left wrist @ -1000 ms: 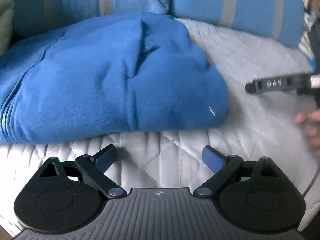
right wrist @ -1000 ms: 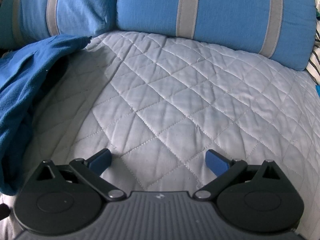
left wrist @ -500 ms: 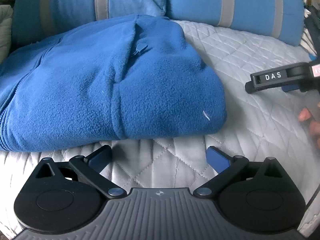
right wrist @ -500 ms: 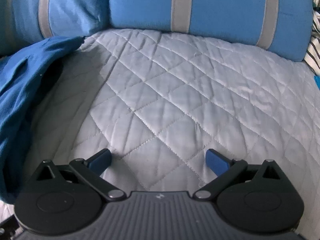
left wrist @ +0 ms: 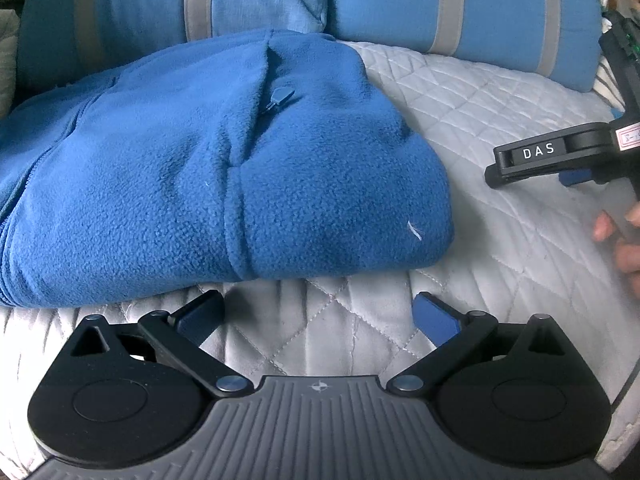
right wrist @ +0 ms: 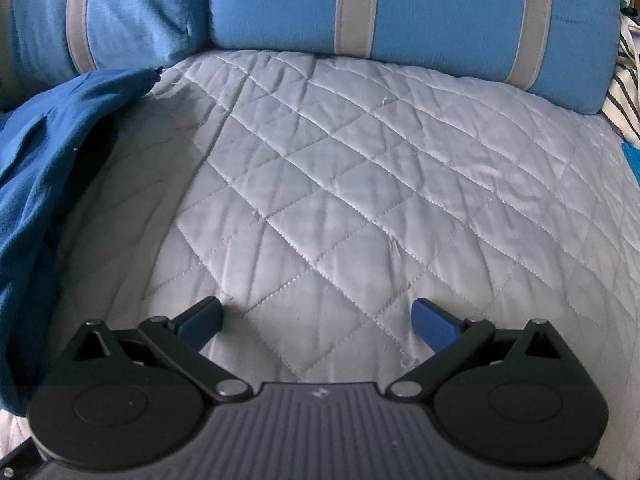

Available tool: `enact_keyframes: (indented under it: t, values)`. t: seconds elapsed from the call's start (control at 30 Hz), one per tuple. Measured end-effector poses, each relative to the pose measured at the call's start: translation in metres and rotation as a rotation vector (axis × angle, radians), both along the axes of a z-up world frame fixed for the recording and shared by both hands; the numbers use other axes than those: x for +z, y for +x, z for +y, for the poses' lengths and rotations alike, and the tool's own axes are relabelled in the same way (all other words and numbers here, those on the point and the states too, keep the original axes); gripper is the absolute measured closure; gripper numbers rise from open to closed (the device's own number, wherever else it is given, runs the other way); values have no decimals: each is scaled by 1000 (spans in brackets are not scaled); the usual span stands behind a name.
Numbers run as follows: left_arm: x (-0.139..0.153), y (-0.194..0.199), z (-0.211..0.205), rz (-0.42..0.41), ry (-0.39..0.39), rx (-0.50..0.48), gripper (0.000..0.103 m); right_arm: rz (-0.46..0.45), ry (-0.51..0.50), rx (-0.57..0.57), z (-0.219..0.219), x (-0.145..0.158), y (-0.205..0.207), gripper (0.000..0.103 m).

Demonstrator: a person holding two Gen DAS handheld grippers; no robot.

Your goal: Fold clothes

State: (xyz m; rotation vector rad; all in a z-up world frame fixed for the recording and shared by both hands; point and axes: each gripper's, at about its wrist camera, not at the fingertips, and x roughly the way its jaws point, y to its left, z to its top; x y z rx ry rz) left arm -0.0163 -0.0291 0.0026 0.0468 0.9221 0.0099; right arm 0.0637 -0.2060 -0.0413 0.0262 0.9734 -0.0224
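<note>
Left wrist view: left tongs (left wrist: pixel 318 312) spread wide, blue pads empty, above white diamond-quilted bed cover (left wrist: pixel 500 128). Just beyond the pads, blue fleece jacket (left wrist: pixel 224 168) folded into a thick, soft bundle with rounded corner, nubbly pile, vertical seam, small zipper pull (left wrist: pixel 280 97) near the top fold. Behind, two plump blue pillows (left wrist: pixel 440 0) with grey stripes. At right edge, right tongs (left wrist: pixel 576 178), black with "DAS" label, held by a hand (left wrist: pixel 620 240); spread or closed cannot tell here.

Right wrist view: right tongs (right wrist: pixel 316 318) spread wide, nothing between the pads, over bare quilted cover (right wrist: pixel 360 200). Fleece jacket (right wrist: pixel 44 160) at left edge, draped in loose folds. Striped pillows (right wrist: pixel 420 4) behind; striped black-and-white cloth (right wrist: pixel 624 80) far right.
</note>
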Motion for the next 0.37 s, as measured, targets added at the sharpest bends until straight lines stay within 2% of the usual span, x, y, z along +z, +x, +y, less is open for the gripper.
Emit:
enact_keyframes:
  t: [0.37]
  values:
    - [0,-1,2,-2,0,-3,0,-12,-5,-3,1,0,-2,0]
